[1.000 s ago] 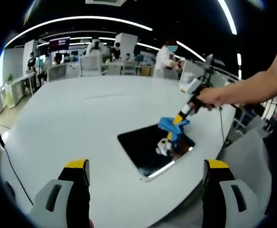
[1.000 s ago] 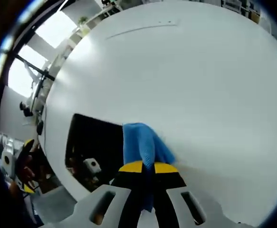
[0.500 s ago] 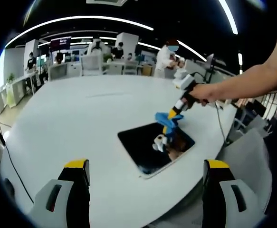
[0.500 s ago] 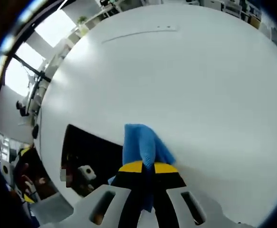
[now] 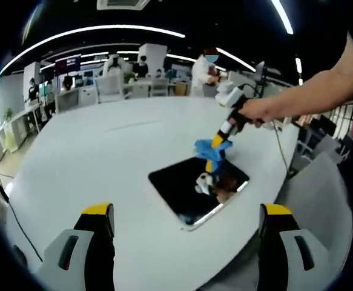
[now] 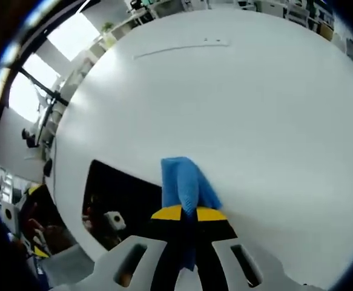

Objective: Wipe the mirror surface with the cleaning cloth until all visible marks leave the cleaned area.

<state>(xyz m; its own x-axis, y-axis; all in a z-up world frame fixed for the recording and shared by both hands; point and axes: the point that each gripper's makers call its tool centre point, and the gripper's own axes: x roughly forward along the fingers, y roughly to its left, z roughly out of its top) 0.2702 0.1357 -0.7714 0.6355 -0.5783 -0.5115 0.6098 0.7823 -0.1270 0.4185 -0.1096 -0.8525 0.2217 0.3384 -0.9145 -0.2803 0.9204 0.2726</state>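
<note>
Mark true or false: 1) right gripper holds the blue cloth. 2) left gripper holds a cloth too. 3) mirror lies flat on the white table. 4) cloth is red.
1) The right gripper is shut on the blue cloth. True.
2) The left gripper also holds a cloth. False: its jaws stand apart with nothing between them.
3) The mirror lies flat on the white table. True.
4) The cloth is red. False: it is blue.
</note>
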